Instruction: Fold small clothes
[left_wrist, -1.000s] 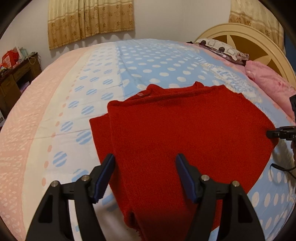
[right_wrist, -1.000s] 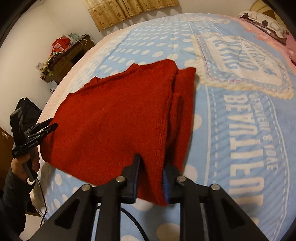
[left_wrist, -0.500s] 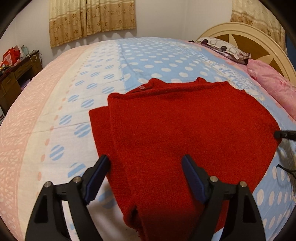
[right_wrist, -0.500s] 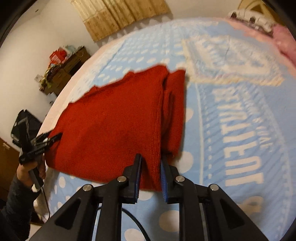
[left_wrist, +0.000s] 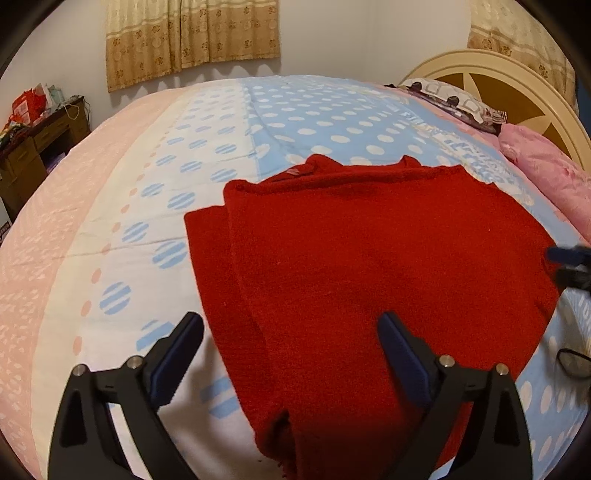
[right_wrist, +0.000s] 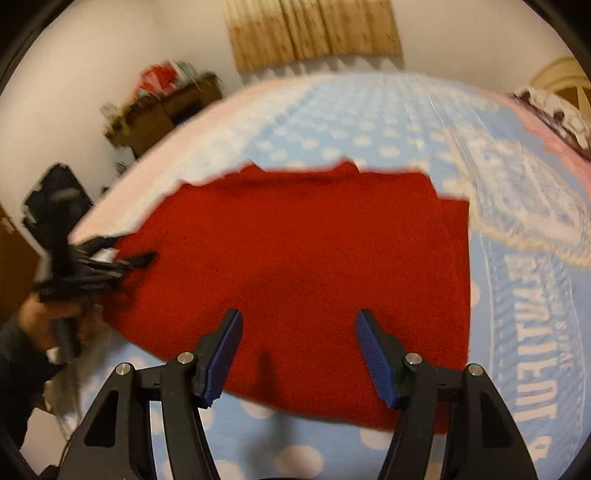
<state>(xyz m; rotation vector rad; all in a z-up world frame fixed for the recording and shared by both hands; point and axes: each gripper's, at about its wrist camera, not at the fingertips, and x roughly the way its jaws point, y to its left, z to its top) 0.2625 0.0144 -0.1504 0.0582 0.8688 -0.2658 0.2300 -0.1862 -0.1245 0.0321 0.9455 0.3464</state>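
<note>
Red sweater (left_wrist: 369, 277) (neck label (left_wrist: 294, 171) unreadable) lies folded.

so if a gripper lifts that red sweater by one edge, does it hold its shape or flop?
Likely flops: the sweater is soft knit, lying limp in folded layers on the bed. The folds would probably slide apart, since nothing pins them. Its fuzzy surface should grip rather than slip. Both grippers, left and right, are open.

One red sweater (left_wrist: 369, 273) lies on one bed (left_wrist: 295, 110); beyond it, two pillows: one patterned pillow (left_wrist: 450, 103), one pink pillow (left_wrist: 546, 173). Two grippers: left gripper (left_wrist: 290, 339), right gripper (right_wrist: 298, 334).
</note>
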